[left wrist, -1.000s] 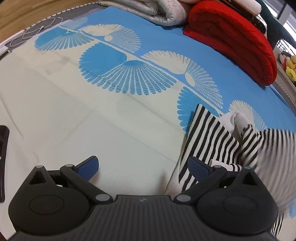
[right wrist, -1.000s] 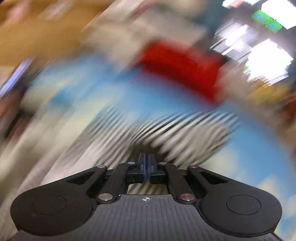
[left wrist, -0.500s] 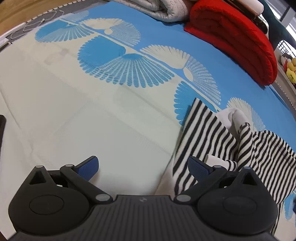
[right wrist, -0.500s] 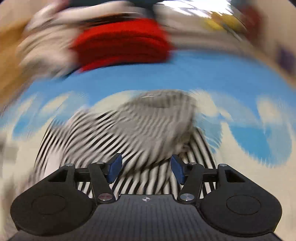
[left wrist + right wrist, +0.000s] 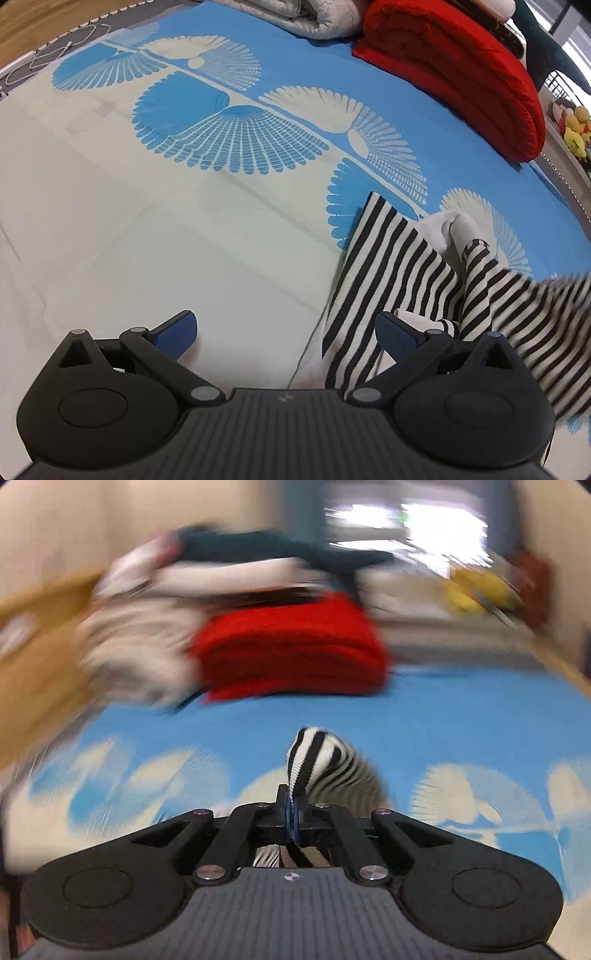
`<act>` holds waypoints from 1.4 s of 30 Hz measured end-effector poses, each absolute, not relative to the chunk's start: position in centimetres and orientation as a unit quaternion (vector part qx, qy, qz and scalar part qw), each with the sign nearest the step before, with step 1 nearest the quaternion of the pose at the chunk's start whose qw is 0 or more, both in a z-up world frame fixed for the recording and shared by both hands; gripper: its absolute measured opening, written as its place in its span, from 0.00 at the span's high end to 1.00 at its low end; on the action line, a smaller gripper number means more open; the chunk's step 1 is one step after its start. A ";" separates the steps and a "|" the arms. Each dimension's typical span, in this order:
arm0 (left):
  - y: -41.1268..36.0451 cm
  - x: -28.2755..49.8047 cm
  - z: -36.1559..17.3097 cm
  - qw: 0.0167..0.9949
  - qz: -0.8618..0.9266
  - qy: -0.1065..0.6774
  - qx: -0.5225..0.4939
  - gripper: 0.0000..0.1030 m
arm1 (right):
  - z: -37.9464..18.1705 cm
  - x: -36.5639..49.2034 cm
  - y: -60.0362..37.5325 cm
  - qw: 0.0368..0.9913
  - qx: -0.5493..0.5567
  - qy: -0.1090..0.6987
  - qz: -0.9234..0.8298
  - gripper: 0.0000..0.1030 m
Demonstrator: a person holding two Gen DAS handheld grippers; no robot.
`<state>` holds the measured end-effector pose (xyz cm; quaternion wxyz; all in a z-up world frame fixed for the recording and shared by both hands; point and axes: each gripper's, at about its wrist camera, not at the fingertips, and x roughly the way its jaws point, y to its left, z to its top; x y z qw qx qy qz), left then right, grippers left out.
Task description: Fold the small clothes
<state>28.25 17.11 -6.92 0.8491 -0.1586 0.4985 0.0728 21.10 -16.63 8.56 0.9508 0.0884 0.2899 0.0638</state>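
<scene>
A black-and-white striped garment (image 5: 399,266) lies crumpled on the blue and cream bedspread (image 5: 229,155), at the right of the left wrist view. Its right part is blurred and lifted. My left gripper (image 5: 286,330) is open and empty, low over the cream area, with its right finger beside the garment's left edge. My right gripper (image 5: 291,812) is shut on a fold of the striped garment (image 5: 317,753), which sticks up between the pads above the bedspread (image 5: 443,720).
A folded red blanket (image 5: 461,74) lies at the far side of the bed, also in the right wrist view (image 5: 291,650). A grey quilt (image 5: 317,18) lies left of it. Soft toys (image 5: 576,129) sit at the far right. A white cable (image 5: 55,55) lies at the far left edge.
My right gripper was open over the garment half a second ago; it has shut on a fold and lifted it. The garment's right side has risen. My left gripper has barely moved.
</scene>
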 end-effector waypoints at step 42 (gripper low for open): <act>12.1 13.5 -5.1 0.896 -0.069 0.437 0.037 0.00 | 0.4 -4.1 -22.3 0.916 0.132 0.380 -0.009 0.33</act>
